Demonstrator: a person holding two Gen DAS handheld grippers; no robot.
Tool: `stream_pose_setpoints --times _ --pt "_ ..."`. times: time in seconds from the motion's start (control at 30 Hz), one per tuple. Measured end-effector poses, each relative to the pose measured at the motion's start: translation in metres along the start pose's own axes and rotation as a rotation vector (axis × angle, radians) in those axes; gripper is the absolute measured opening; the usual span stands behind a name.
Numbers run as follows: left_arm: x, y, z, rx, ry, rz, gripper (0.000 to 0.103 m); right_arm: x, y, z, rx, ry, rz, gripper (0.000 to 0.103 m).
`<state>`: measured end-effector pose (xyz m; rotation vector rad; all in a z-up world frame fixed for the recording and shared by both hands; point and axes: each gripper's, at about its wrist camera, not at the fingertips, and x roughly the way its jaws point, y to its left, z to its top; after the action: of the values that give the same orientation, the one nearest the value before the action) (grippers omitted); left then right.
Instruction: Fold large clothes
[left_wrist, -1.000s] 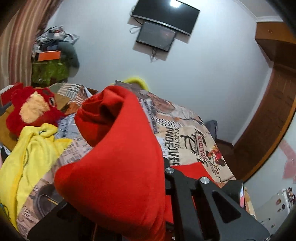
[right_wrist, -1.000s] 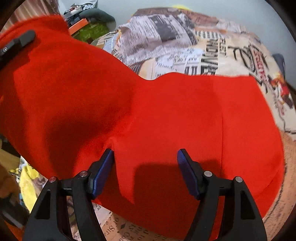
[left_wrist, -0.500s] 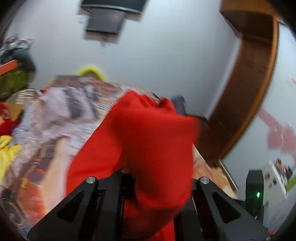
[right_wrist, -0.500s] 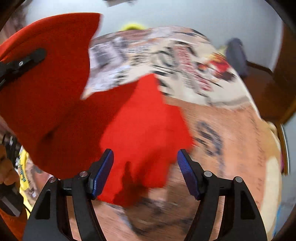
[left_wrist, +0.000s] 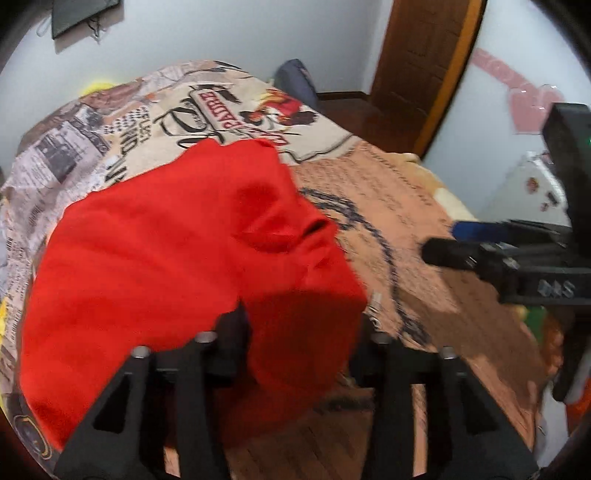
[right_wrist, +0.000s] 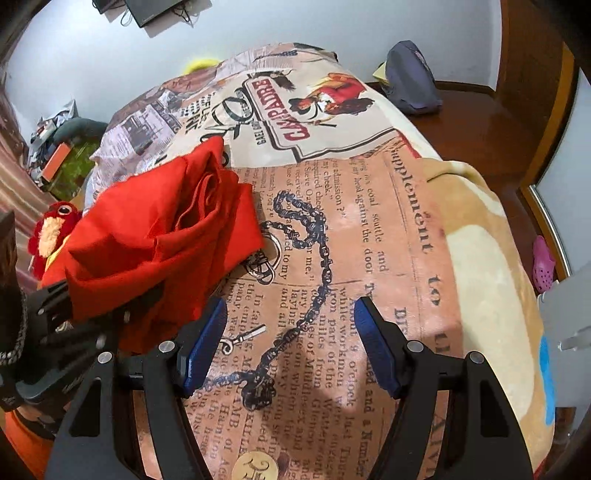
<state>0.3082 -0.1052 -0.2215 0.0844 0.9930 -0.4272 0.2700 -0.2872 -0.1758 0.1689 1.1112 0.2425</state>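
A large red garment (left_wrist: 177, 236) lies bunched on a bed with a newspaper-print blanket (left_wrist: 388, 206). My left gripper (left_wrist: 299, 332) has its jaws spread, with a fold of the red cloth draped between them. In the right wrist view the red garment (right_wrist: 166, 229) lies heaped at the left, with the left gripper's body (right_wrist: 48, 332) under its near edge. My right gripper (right_wrist: 290, 347) is open and empty above the bare blanket (right_wrist: 369, 229), to the right of the garment. It also shows in the left wrist view (left_wrist: 517, 266) at the right.
A red plush toy (right_wrist: 51, 232) lies beyond the garment at the left. A dark bag (right_wrist: 410, 77) sits on the floor past the bed's far corner. A wooden door (left_wrist: 421, 66) is at the back right. A pink shoe (right_wrist: 543, 262) lies on the floor at right.
The red garment has come down from being held up to lying heaped on the bed. The left gripper has opened. The right gripper has swung right, off the cloth.
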Motion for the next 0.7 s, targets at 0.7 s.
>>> stream_pose_setpoints --times 0.7 --pt "-0.083 0.122 -0.013 -0.174 -0.112 0.236 0.074 -0.008 0.125 0.031 -0.188 -0.096 0.177 0.068"
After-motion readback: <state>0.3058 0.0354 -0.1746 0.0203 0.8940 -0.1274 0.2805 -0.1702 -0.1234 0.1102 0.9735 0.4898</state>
